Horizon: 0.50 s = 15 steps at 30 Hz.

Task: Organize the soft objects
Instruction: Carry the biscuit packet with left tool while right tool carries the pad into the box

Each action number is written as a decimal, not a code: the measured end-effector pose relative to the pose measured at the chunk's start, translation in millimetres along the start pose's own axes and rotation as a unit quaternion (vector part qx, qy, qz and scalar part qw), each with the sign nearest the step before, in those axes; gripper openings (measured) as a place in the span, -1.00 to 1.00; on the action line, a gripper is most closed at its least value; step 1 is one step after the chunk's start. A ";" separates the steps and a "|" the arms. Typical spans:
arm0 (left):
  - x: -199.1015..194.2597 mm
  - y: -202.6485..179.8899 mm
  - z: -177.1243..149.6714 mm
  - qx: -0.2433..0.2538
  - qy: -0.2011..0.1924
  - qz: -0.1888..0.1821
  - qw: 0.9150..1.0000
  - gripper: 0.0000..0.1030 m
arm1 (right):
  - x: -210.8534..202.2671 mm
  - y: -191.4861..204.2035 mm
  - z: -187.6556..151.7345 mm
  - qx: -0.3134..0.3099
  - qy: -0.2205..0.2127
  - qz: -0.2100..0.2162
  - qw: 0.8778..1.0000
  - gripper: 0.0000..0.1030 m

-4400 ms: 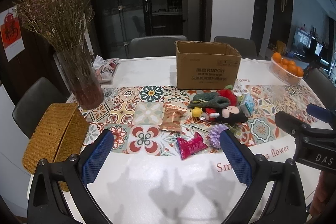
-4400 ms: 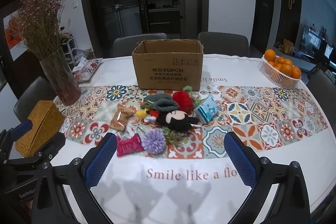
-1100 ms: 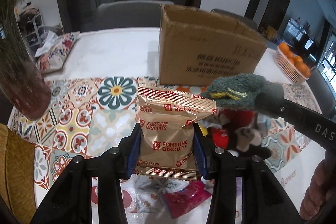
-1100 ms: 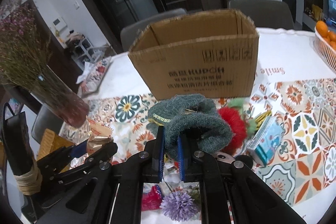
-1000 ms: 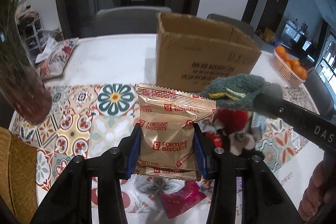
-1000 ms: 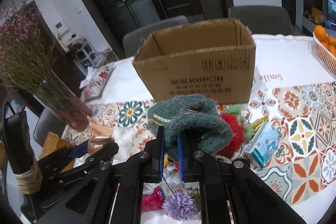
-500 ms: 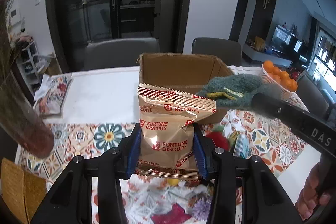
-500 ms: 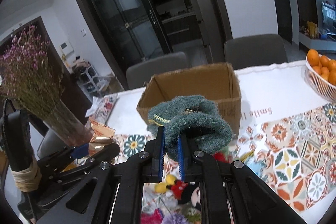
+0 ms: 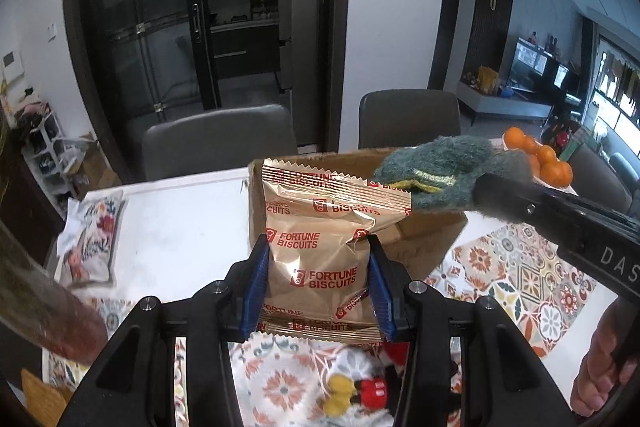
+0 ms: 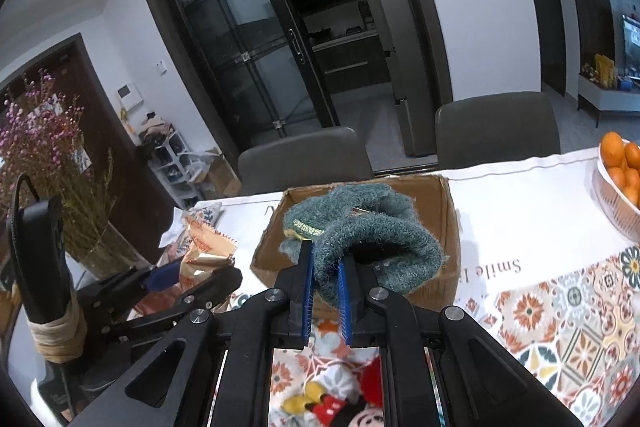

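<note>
**Gripping a biscuit packet and a green knit piece above the table**

Clamping on both flanks of a tan foil biscuit packet [image 9: 316, 259], the left gripper [image 9: 316, 291] is holding it upright at the centre of the left wrist view; the packet is showing red "FORTUNE BISCUITS" lettering, crimped top and bottom seams and a creased, puffy body. In the right wrist view, the right gripper [image 10: 324, 287], jaws nearly together, is pinching a fold of a fuzzy teal-green knitted item [image 10: 360, 231] with a small yellow-green label at its upper left; the knit is bulging up and to the right of the blue pads. Behind both held things, an open brown cardboard box [image 10: 448, 223] is standing on the white tablecloth [image 10: 532, 187]. At the bottom edge, a mouse plush toy [image 10: 352, 413] is lying on the patterned runner [image 10: 560, 319]. A bowl of oranges [image 10: 620, 183] is sitting at the right edge, dried pink flowers [image 10: 44, 139] at the left.
</note>
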<state>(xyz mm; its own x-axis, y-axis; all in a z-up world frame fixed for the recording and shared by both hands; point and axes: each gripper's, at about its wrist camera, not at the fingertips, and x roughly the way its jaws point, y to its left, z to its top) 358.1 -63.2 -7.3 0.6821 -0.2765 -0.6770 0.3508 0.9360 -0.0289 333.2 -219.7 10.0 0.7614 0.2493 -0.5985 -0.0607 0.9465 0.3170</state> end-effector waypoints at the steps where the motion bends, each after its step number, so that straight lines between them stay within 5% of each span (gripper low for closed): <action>1: 4.3 0.0 5.5 0.003 0.001 0.000 1.000 -0.13 | 2.8 -0.9 3.2 -0.002 0.003 -0.001 1.000 -0.77; 15: 80.5 5.8 52.7 0.011 0.073 -0.013 0.997 -0.13 | 85.1 -29.6 44.8 0.025 0.104 0.017 0.994 -0.76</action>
<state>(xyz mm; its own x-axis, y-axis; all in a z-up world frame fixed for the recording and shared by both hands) 448.8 -91.5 -23.1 0.5729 -0.2647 -0.7757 0.3826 0.9233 -0.0326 428.7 -235.7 -17.3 0.6096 0.3222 -0.7242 -0.0483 0.9271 0.3718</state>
